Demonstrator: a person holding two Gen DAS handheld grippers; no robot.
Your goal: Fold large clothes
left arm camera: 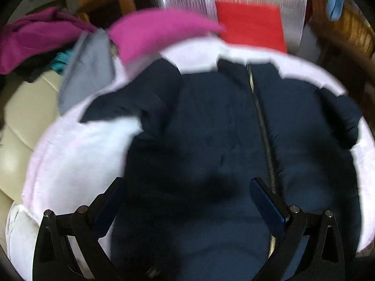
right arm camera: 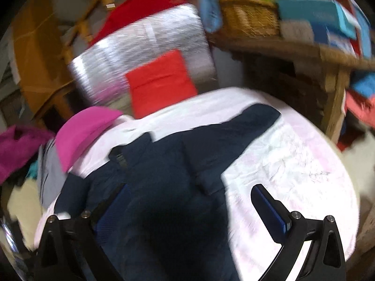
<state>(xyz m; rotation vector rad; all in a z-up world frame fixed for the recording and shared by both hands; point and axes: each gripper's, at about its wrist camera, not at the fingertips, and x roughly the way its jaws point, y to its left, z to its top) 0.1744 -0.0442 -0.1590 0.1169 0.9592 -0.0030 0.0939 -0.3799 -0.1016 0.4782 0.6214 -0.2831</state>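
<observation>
You have no text, label, brand or number to read in either view. Motion blur smears both pictures. The boxes (right arm camera: 328,21) stacked on the shelf (right arm camera: 293,44) in your right wrist view show blue, white and red patches that may be printing, but you cannot make out a single letter on them.

Clothes pile (left arm camera: 42,37) crowding left edge
</observation>
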